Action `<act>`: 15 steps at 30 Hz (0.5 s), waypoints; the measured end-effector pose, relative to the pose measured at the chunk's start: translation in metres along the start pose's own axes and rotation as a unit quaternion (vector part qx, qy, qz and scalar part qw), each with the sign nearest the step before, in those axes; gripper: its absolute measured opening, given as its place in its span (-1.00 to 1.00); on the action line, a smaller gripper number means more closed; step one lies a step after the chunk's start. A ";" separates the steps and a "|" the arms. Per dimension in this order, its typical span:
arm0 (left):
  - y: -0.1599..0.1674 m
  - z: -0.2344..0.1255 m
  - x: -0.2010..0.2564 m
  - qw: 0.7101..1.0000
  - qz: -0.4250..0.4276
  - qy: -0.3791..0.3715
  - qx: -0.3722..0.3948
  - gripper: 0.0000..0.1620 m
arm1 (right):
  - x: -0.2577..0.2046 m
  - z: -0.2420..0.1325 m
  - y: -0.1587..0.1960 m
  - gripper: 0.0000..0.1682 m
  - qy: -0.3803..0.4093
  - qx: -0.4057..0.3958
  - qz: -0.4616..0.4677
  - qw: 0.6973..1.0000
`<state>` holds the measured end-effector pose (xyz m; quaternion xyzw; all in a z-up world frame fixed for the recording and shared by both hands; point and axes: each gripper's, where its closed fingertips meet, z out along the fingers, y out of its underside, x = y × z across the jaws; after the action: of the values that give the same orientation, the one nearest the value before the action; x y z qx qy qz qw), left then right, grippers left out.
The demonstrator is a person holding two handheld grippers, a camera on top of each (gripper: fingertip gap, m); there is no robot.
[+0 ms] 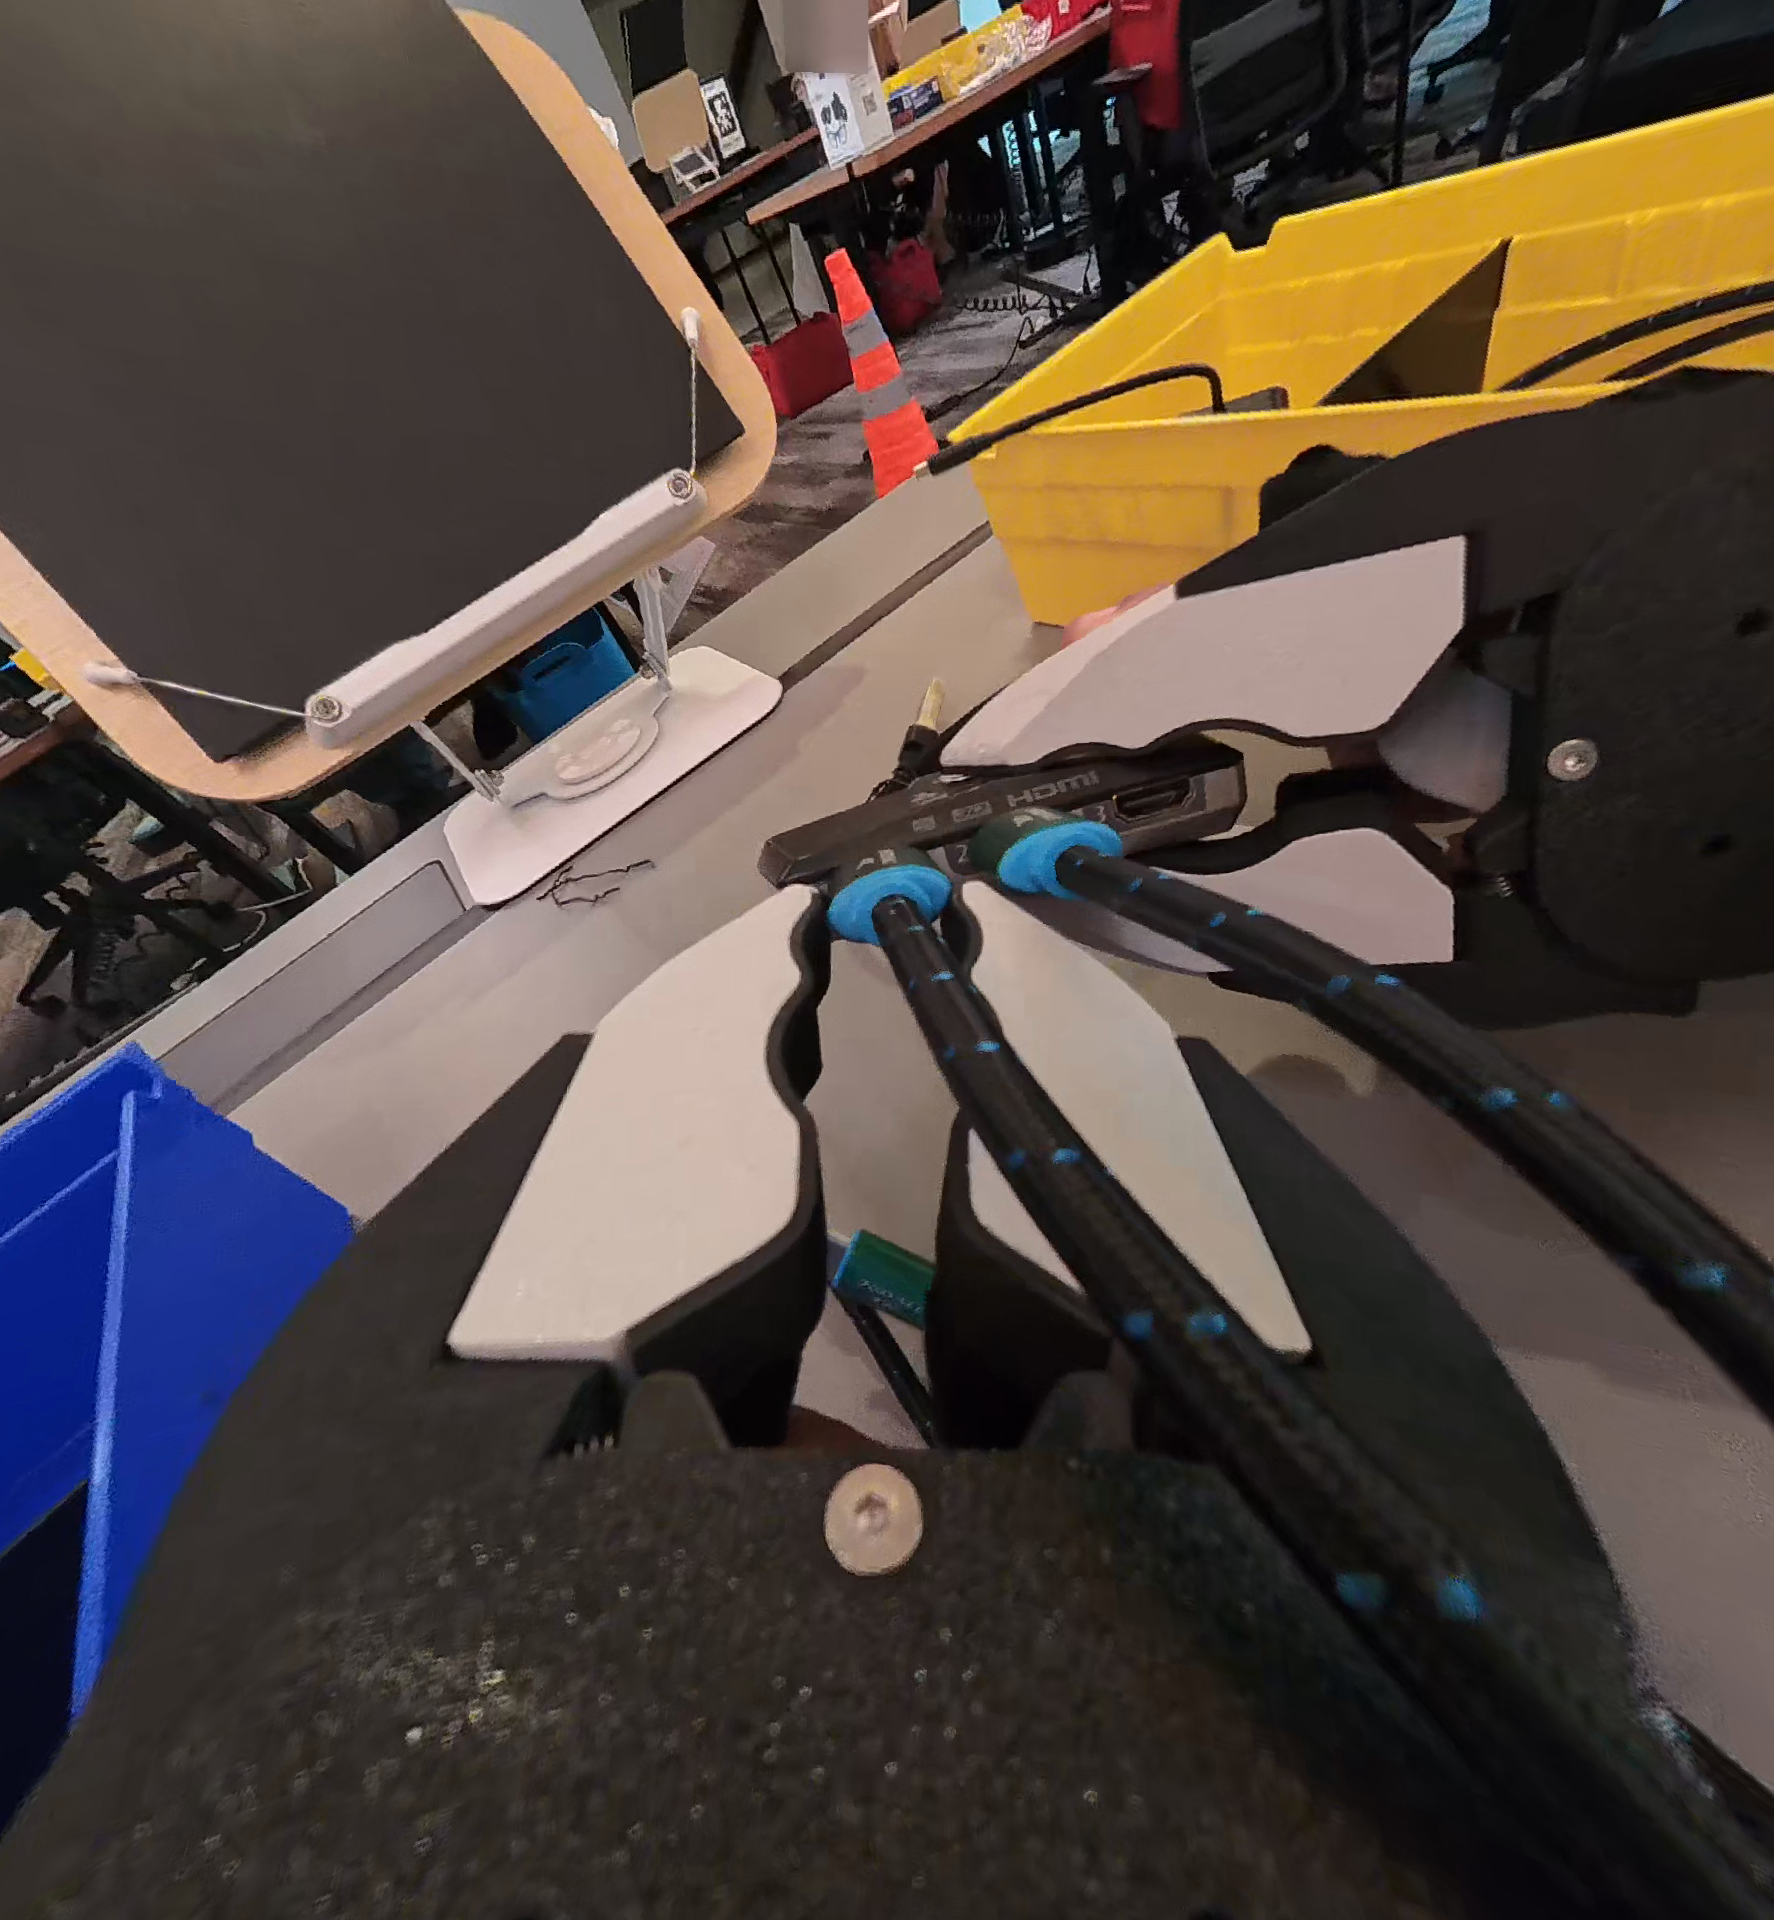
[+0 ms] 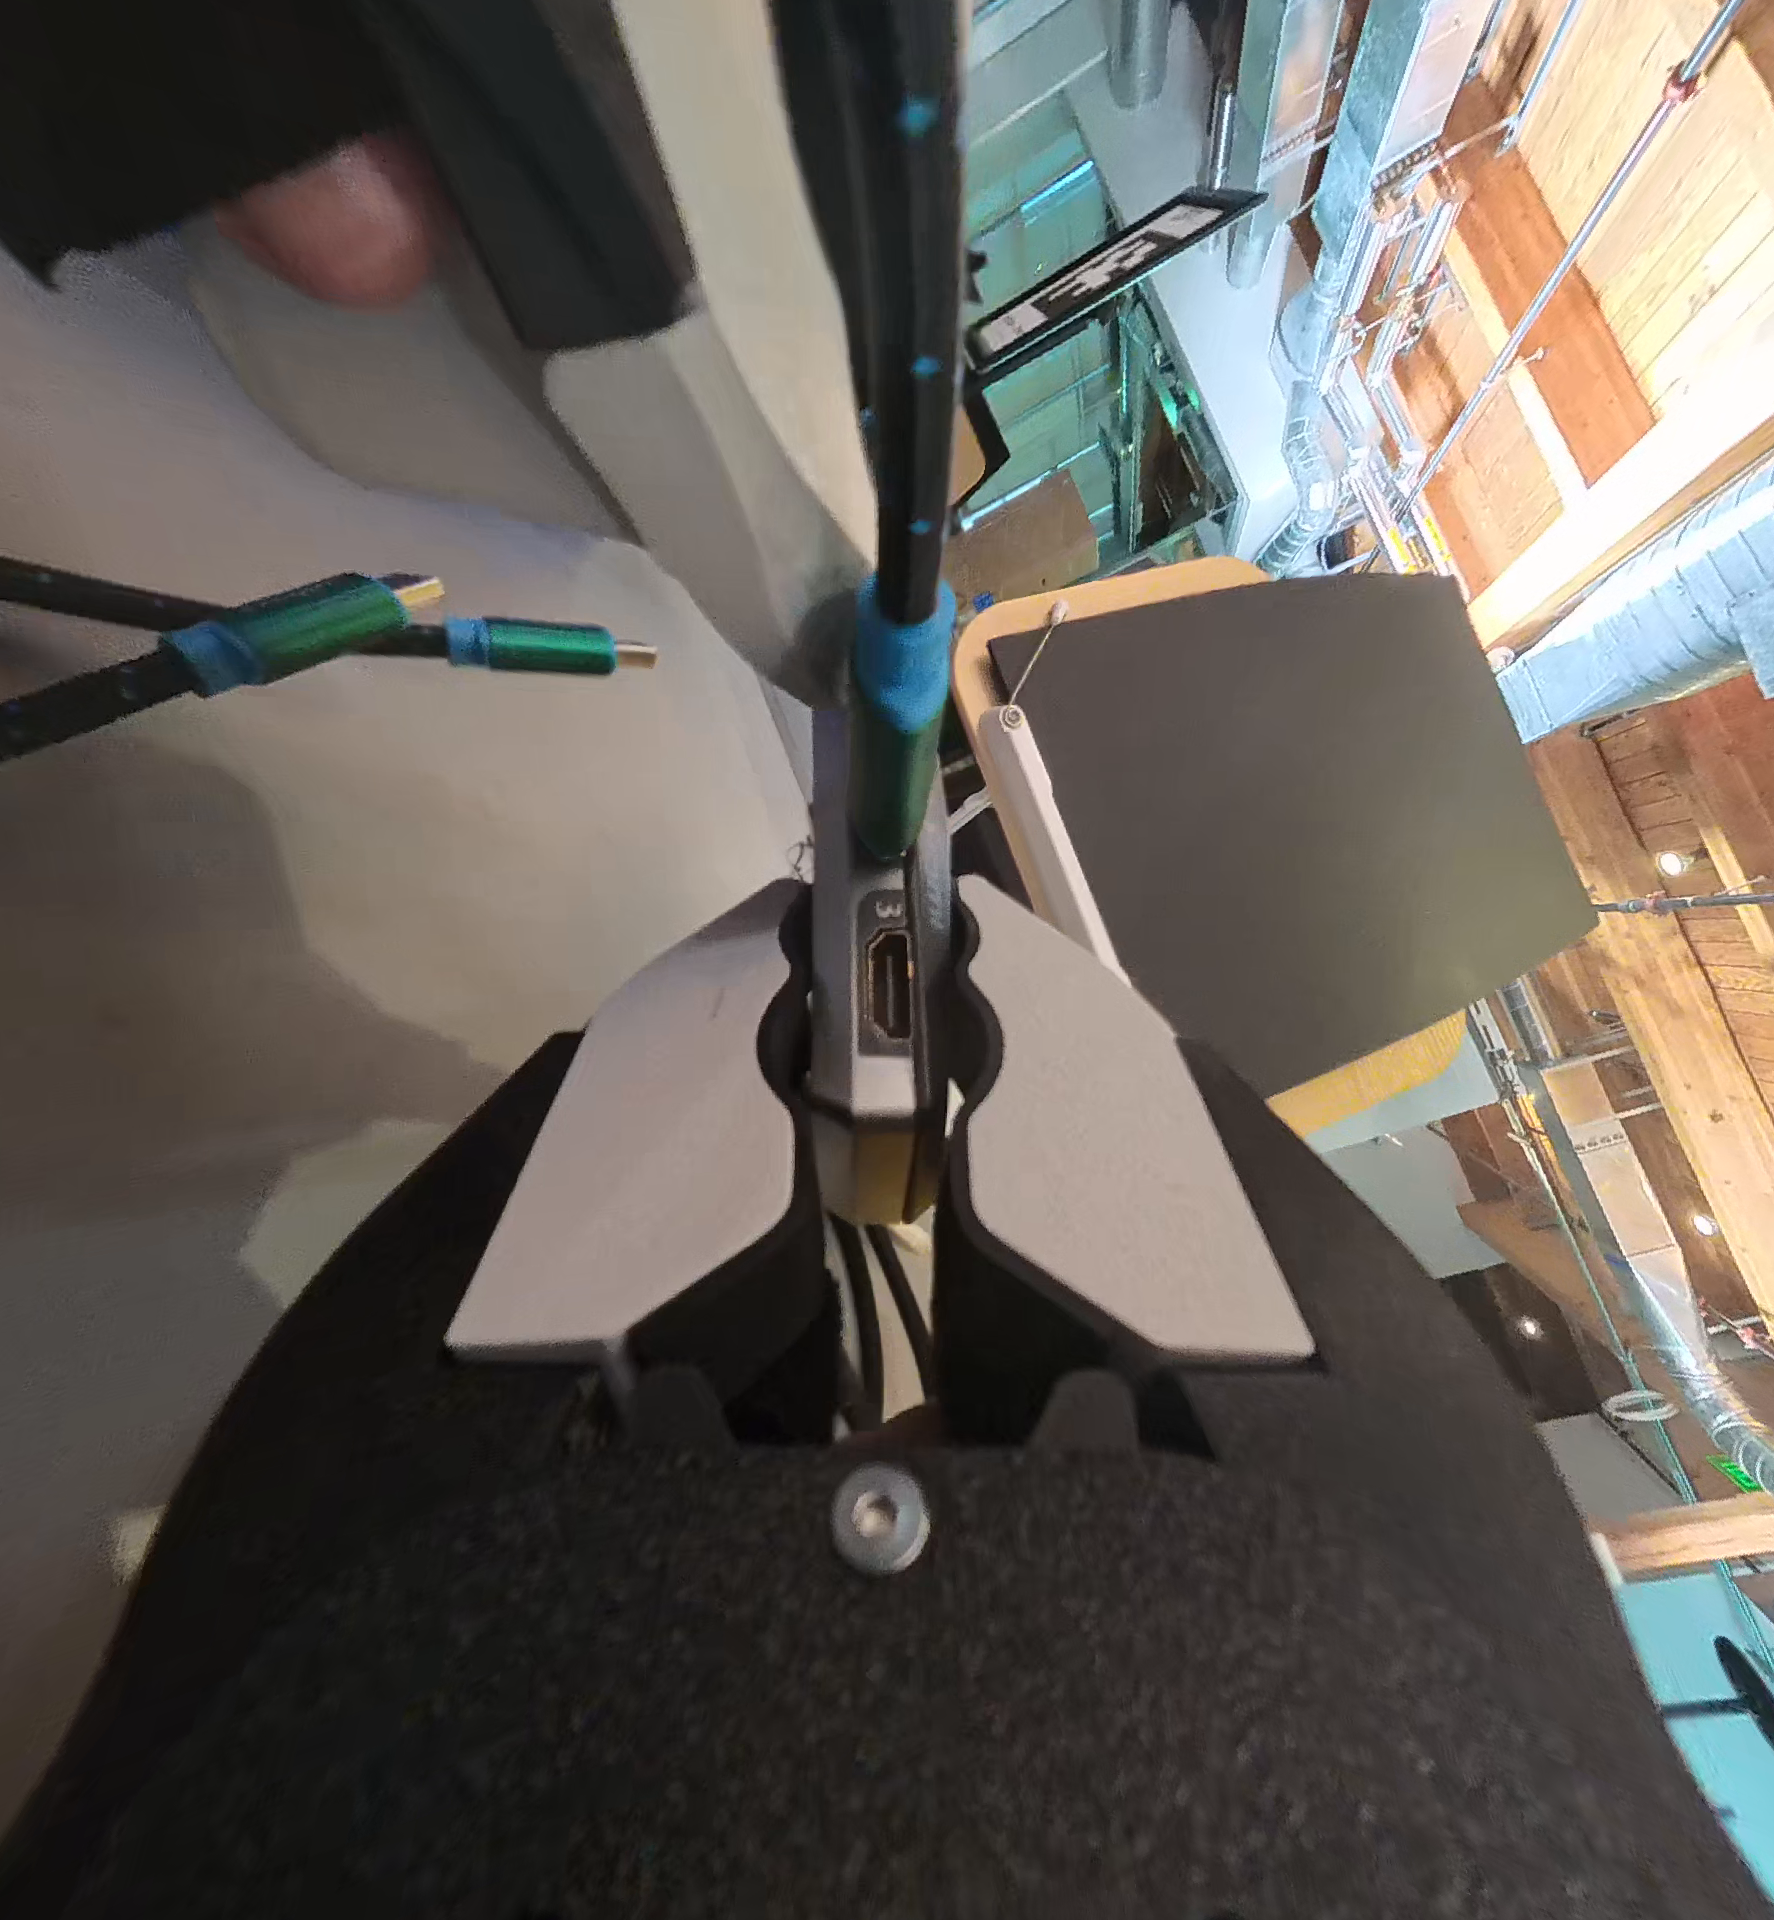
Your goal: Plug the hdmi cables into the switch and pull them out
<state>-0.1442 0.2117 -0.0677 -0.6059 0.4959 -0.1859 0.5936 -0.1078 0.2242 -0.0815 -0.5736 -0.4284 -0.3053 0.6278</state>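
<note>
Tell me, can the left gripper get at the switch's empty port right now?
Probably not. The left gripper is closed on a plugged cable, and the right gripper clamps the switch around the empty port.

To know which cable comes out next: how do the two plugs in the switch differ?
The left plug sits between the left gripper's fingers; the right plug has nothing around it. The right plug is next to the switch's empty port; the left plug is farther off. Both have blue collars.
</note>
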 end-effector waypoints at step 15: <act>0.021 -0.019 -0.003 0.999 -0.029 -0.014 -0.025 -0.77 | 0.024 0.013 0.030 -0.74 0.000 -0.084 0.064 0.994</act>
<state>-0.1685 0.2083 -0.0810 -0.6376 0.4740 -0.1816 0.5795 -0.0735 0.2441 -0.0743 -0.6509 -0.3632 -0.2994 0.5957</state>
